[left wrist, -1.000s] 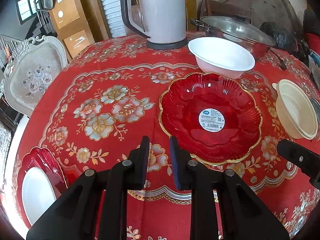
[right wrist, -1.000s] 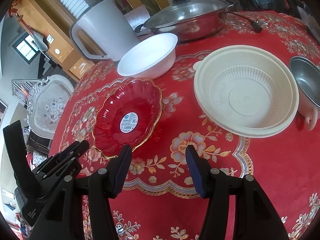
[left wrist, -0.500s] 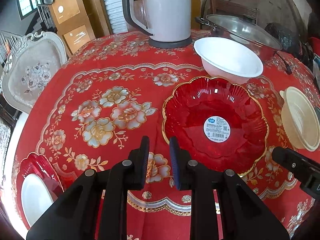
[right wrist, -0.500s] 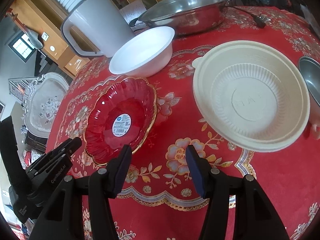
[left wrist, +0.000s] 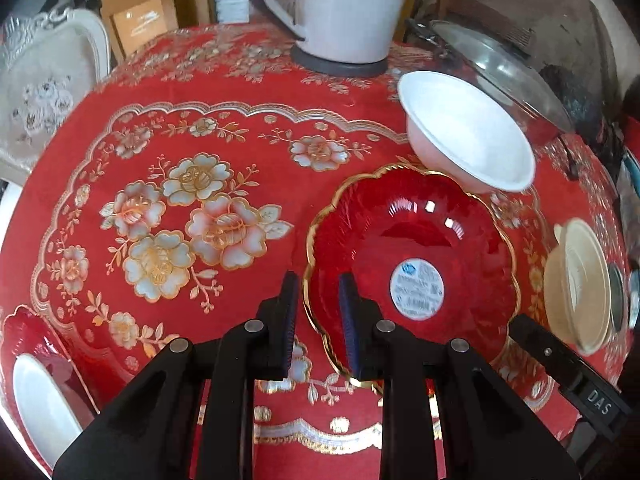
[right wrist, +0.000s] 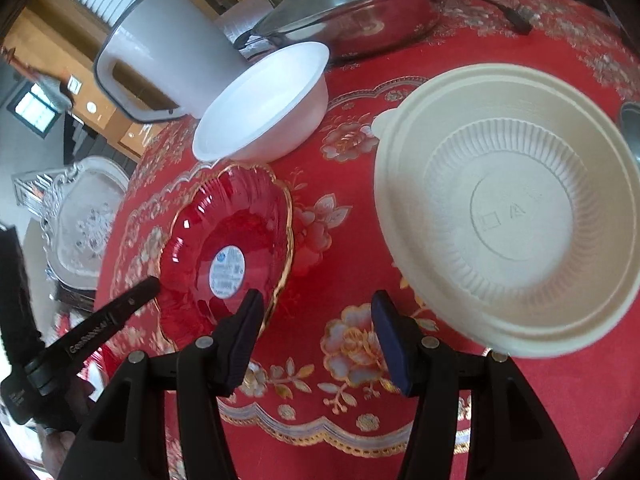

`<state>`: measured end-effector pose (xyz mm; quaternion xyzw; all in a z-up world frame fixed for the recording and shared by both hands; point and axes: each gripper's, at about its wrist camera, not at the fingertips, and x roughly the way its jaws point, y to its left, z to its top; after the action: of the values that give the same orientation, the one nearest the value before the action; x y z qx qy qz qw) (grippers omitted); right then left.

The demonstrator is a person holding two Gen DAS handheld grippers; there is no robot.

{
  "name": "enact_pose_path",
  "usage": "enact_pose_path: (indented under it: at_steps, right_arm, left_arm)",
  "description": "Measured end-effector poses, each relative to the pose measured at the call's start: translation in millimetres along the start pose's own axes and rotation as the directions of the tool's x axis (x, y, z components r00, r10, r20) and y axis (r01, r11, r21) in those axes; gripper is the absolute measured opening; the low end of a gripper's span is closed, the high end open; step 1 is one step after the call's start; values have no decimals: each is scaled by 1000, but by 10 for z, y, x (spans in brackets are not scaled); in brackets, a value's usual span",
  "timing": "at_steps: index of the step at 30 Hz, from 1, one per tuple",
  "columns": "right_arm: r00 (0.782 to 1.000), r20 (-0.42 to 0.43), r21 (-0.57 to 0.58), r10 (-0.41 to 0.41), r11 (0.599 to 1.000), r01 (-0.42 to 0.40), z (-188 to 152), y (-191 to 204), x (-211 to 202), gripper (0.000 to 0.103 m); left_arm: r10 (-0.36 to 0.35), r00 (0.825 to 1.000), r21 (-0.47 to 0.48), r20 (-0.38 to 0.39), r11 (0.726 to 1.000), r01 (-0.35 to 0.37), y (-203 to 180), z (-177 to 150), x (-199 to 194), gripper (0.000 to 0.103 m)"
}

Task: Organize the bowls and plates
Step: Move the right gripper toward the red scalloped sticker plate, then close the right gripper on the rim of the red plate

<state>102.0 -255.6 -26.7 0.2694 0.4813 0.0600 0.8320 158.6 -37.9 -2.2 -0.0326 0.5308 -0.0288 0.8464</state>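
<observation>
A red scalloped plate (left wrist: 440, 236) with a gold rim and a white sticker lies on the red flowered tablecloth (left wrist: 168, 152). My left gripper (left wrist: 317, 280) hovers at its left rim, jaws a narrow gap apart, the rim showing between them with no pad pressing on it. Behind the plate sits a white bowl (left wrist: 468, 136), and to its right a cream plastic bowl (left wrist: 576, 284). My right gripper (right wrist: 316, 308) stands open over bare cloth between the red plate (right wrist: 240, 216) and the cream bowl (right wrist: 508, 216). The white bowl (right wrist: 264, 100) is further back.
A white kettle (left wrist: 344, 8) and a lidded steel pan (right wrist: 360, 12) stand at the back. A second red plate (left wrist: 24, 332) with a white dish (left wrist: 40, 408) on it sits at the near left edge. A metal bowl (right wrist: 630, 120) lies far right. An ornate chair (left wrist: 40, 92) stands beyond the table.
My left gripper has slid right from bare cloth to the red plate's left rim. My right gripper has drawn closer to the cream bowl. Neither jaw gap has changed.
</observation>
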Motion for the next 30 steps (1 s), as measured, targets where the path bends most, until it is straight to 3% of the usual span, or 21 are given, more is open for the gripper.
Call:
enact_pose_path:
  at_steps: [3,6,18,19,21,22,24,28,30]
  right_arm:
    - [1000,-6,12,3,1000,-3,71,-3,46,56]
    - [1000,-6,6,0,1000,1,120,29,74,56]
    - [1000,-8,-104,-12,995,11,193,255,239,56]
    - [1000,-1,-107,-10,994,10,203,269,250,54]
    - [1000,10,-127,-1,992,3,200,304,266,35]
    - [1000,19,-133,-16,991,18,200,313,272,30]
    - [1000,27,-142,-8,990,11,190,285,266,27]
    - [999,31,-124,30,992,-26,186,178,185,13]
    - [999,43,-142,30,990,-24,148,198,130,13]
  left_arm:
    - [-31,998,-32,-59,999,29,25,89,122,27]
    - [-36,998,-54,-58,998,33,45,163,181,37]
    - [-88,992,-81,-90,993,81,-28,251,327,37]
    - [-96,992,-84,-85,992,89,-26,244,323,37]
    - [-74,994,-64,-83,996,69,-44,235,322,32]
    - [-52,996,-46,-77,998,49,-56,228,321,29]
    - [-29,997,-29,-70,999,27,-45,216,323,21]
    - [-65,995,-47,-71,997,62,35,178,297,18]
    - [-55,997,-37,-58,998,53,32,148,250,16]
